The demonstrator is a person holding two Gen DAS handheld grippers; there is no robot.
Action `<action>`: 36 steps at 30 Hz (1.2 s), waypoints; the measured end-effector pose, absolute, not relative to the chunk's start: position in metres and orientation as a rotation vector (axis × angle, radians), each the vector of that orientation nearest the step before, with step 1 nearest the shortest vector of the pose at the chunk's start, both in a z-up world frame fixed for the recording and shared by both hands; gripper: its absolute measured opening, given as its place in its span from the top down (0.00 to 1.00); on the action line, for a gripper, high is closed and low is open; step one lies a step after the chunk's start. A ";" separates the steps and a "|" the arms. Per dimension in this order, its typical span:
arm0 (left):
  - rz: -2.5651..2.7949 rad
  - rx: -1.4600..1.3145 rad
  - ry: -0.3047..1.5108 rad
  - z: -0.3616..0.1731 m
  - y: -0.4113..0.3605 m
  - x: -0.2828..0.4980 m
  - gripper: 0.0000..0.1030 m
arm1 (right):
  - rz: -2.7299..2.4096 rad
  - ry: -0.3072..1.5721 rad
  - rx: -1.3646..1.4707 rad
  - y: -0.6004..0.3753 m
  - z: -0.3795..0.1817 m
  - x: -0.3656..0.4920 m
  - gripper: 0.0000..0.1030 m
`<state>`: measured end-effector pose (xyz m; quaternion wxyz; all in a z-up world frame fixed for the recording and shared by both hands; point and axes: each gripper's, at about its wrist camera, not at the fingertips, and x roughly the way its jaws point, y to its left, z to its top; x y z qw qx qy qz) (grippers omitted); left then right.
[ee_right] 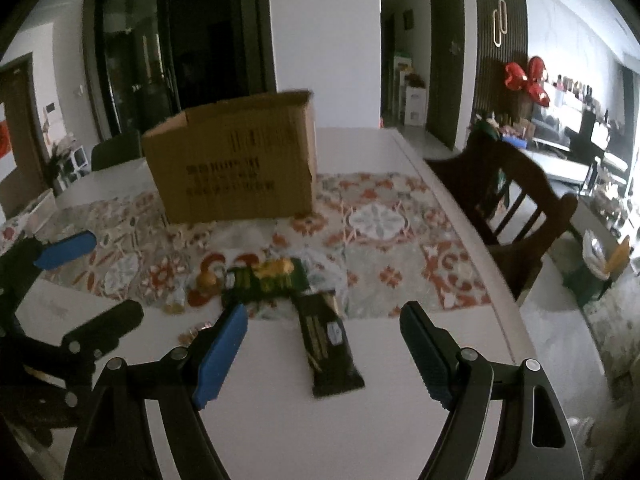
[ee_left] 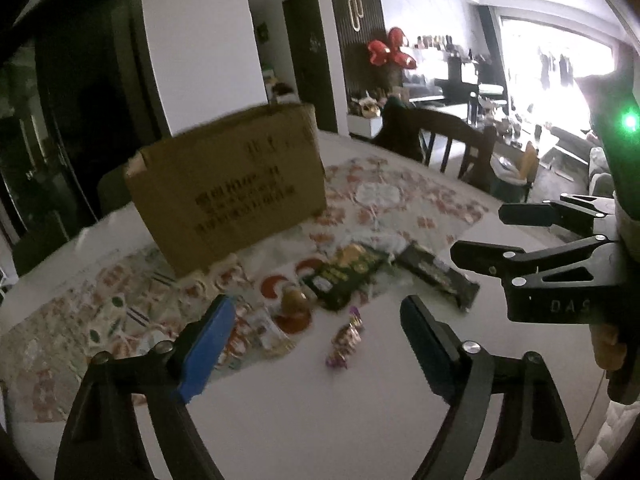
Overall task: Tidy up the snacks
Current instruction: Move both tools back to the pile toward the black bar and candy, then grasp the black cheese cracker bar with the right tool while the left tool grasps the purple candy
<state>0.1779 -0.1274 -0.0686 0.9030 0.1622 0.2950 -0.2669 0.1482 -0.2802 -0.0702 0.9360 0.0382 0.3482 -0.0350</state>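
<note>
Nothing sorted yet, I'd say: my left gripper (ee_left: 316, 340) and right gripper (ee_right: 324, 344) both hang with jaws apart, empty. Snacks lie loose on the table (ee_right: 400, 340) before the cardboard box (ee_right: 236, 160): dark bar (ee_right: 330, 348), green packet (ee_right: 268, 280), purple candy (ee_left: 346, 340).

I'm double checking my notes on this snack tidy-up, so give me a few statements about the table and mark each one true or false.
1. The cardboard box stands on the patterned cloth. True.
2. The right gripper is clamped on the dark snack bar. False: its jaws are open, holding nothing.
3. The green snack packet lies in front of the box. True.
4. The left gripper holds the purple-wrapped candy. False: the candy lies on the table and the jaws are open.
5. A wooden chair stands at the table's edge. True.
</note>
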 end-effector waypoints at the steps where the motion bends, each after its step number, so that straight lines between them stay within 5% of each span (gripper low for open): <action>1: -0.558 0.331 0.622 -0.074 -0.128 0.179 0.22 | -0.072 0.721 0.083 -0.280 -0.075 0.149 0.23; 11: -0.603 0.337 0.752 -0.115 -0.143 0.190 0.39 | -0.065 0.806 0.098 -0.281 -0.112 0.159 0.24; 23: -0.608 0.297 0.840 -0.135 -0.148 0.213 0.63 | -0.048 0.845 0.093 -0.278 -0.129 0.179 0.38; 28: -0.618 0.282 0.859 -0.137 -0.151 0.216 0.77 | -0.056 0.852 0.096 -0.278 -0.132 0.185 0.52; 30: -0.620 0.275 0.863 -0.136 -0.152 0.218 0.77 | -0.069 0.851 0.073 -0.277 -0.133 0.187 0.62; 36: -0.623 0.268 0.851 -0.133 -0.153 0.216 0.77 | -0.074 0.851 0.082 -0.280 -0.131 0.184 0.66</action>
